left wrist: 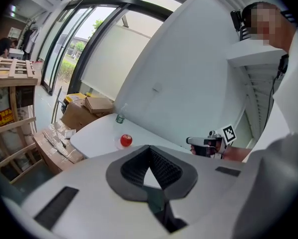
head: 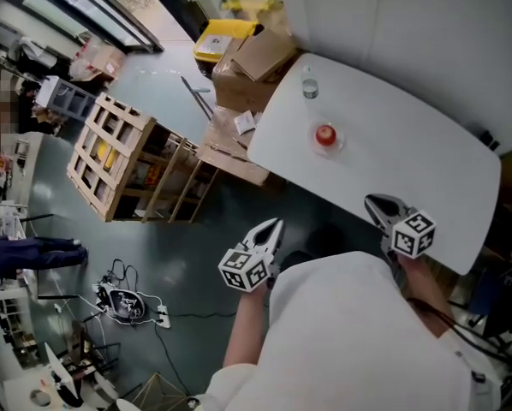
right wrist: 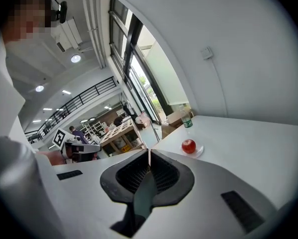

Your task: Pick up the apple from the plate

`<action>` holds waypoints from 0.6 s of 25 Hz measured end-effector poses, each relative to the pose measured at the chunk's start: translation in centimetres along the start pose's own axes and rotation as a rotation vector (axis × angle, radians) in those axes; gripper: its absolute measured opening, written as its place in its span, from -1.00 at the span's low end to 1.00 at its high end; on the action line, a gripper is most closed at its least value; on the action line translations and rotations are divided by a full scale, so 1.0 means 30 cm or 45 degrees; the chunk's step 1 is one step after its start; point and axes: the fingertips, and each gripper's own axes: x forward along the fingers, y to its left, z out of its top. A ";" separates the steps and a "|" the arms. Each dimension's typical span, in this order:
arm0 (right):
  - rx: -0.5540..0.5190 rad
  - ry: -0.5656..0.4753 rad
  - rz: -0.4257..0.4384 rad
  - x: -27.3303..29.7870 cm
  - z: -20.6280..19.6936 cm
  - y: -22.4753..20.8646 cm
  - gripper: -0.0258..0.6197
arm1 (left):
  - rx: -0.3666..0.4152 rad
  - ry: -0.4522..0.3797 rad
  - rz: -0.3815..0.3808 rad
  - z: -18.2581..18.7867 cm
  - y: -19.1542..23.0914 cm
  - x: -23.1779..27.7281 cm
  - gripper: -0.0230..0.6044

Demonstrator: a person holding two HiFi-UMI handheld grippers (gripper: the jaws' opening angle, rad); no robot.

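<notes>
A red apple (head: pixel 325 134) sits on a small clear plate (head: pixel 336 143) near the far left end of the white table (head: pixel 410 144). Both grippers are well short of it, at the table's near side. My left gripper (head: pixel 276 226) hangs off the table's edge, over the floor, with its jaws shut and empty. My right gripper (head: pixel 376 202) is over the near edge, jaws together, holding nothing. In the left gripper view the apple (left wrist: pixel 126 140) lies ahead and left of the shut tips (left wrist: pixel 149 148). In the right gripper view the apple (right wrist: pixel 189 145) lies ahead and right of the tips (right wrist: pixel 149 151).
A small water bottle (head: pixel 309 85) stands beyond the apple near the table's far edge. Cardboard boxes (head: pixel 256 58) and a yellow bin (head: pixel 219 37) sit past that end. Wooden crates (head: pixel 128 161) stand to the left, and cables (head: pixel 128 302) lie on the floor.
</notes>
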 end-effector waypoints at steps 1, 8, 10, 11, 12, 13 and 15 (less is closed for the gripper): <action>0.003 0.003 0.000 0.000 0.002 -0.014 -0.80 | 0.005 0.004 -0.002 0.009 -0.002 0.017 -0.92; 0.056 0.008 -0.035 -0.007 0.000 -0.074 -0.80 | 0.033 0.064 -0.045 0.050 -0.009 0.125 -0.92; 0.063 0.008 -0.056 -0.003 -0.004 -0.087 -0.80 | 0.042 0.087 -0.068 0.056 -0.003 0.157 -0.92; 0.068 0.007 -0.066 0.001 -0.004 -0.093 -0.80 | 0.049 0.098 -0.081 0.060 0.001 0.173 -0.92; 0.075 0.003 -0.077 0.006 -0.003 -0.098 -0.80 | 0.057 0.109 -0.095 0.065 0.007 0.189 -0.92; 0.082 -0.002 -0.090 0.011 -0.001 -0.104 -0.80 | 0.068 0.122 -0.109 0.070 0.013 0.205 -0.92; 0.099 -0.016 -0.120 0.018 0.006 -0.117 -0.80 | 0.089 0.148 -0.138 0.080 0.025 0.238 -0.92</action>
